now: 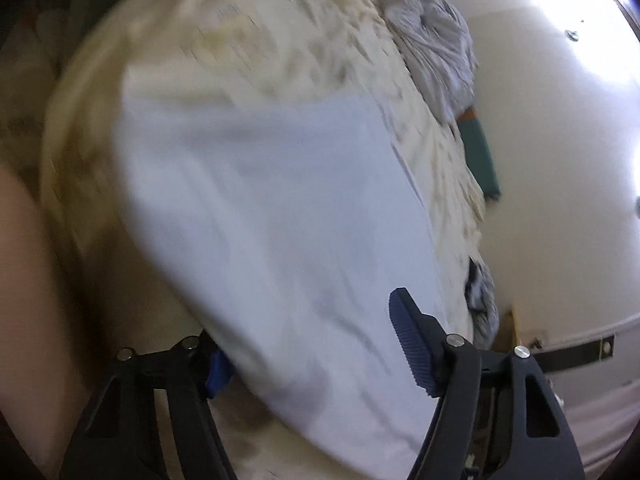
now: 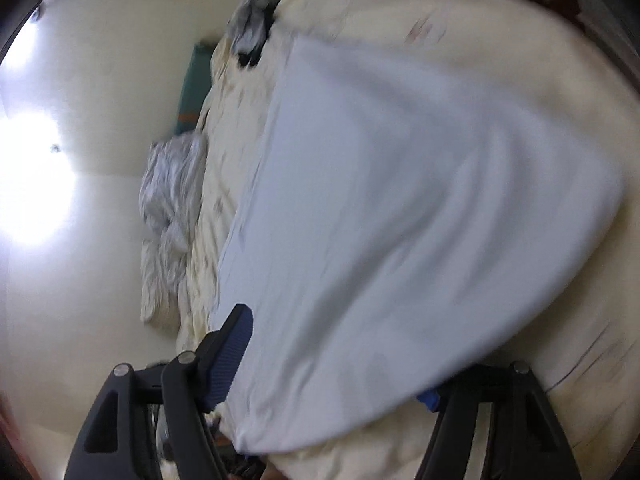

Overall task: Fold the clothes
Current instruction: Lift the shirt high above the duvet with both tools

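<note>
1. Both views are pretty motion-blurred. The white garment (image 1: 272, 216) is spread over a cream bed cover (image 1: 240, 40), filling most of each picture.
2. Left tongs (image 1: 316, 354): the jaws are spread wide, one blue pad (image 1: 412, 344) at about 4 o'clock lying over the cloth, the other at 7 o'clock half tucked under the cloth's edge. So the garment sits between them, but they're released, not pinching it.
3. Right tongs (image 2: 336, 376): same deal, jaws wide apart, a blue pad (image 2: 230, 360) at 7 o'clock just beside the garment's (image 2: 400, 208) edge, the other pad mostly hidden under the fabric at 5 o'clock.
4. Only the left view shows what looks like bare skin (image 1: 28, 280) at 9 o'clock, too blurred to be sure.
5. A crumpled grey bundle (image 1: 436, 48) sits at 1 o'clock in the left view; the right view has it at 9 o'clock (image 2: 172, 184), plus a darker grey heap (image 2: 260, 4) at 12 o'clock.
6. A teal panel (image 1: 478, 156) at the bed's far edge shows in both, at 3 o'clock left, 10 o'clock right (image 2: 194, 88).
</note>
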`<state>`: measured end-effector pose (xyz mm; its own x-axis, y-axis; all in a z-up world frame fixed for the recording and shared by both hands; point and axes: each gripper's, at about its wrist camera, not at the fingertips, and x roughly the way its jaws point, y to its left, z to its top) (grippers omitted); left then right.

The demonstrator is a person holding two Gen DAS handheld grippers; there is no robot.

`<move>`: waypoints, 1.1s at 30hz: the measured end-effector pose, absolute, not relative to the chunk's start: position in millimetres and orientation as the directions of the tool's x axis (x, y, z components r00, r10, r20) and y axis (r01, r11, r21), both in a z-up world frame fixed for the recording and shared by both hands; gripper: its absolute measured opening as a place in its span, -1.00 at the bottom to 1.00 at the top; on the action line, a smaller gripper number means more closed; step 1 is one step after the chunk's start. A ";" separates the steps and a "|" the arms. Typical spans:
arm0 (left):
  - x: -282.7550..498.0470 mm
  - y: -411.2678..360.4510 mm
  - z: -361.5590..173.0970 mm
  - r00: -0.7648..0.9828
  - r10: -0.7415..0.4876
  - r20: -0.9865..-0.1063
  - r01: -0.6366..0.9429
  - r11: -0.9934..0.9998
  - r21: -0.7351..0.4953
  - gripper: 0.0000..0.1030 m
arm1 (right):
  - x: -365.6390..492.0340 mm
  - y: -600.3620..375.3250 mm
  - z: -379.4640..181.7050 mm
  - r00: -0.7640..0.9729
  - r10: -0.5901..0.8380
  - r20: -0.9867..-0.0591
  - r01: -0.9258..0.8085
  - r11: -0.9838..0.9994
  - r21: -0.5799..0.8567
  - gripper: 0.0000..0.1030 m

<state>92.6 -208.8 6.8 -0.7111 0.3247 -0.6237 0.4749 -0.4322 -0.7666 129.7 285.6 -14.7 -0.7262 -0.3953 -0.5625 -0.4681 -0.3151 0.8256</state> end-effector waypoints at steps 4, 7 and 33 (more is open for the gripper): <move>88.3 -232.2 4.5 -0.712 0.294 -0.637 0.499 -0.426 -0.755 0.36 | 132.3 314.4 -16.8 -0.739 -0.350 -0.575 -0.489 -0.308 0.816 -0.15; 86.5 -248.8 9.8 -0.733 0.256 -0.630 0.511 -0.404 -0.759 0.35 | 138.6 332.2 -18.5 -0.747 -0.302 -0.592 -0.513 -0.304 0.802 -0.41; 15.7 -257.6 235.3 -0.885 0.344 -0.314 0.109 -0.503 -0.857 -0.91 | 73.9 366.2 222.4 -0.906 -0.344 -0.245 -0.062 -0.465 0.883 -0.96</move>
<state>15.7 -257.6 235.3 -0.8847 0.3445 -0.3142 0.1086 -0.5030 -0.8574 73.9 366.2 222.4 -0.9063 -0.3442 -0.2453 -0.0622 -0.4653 0.8829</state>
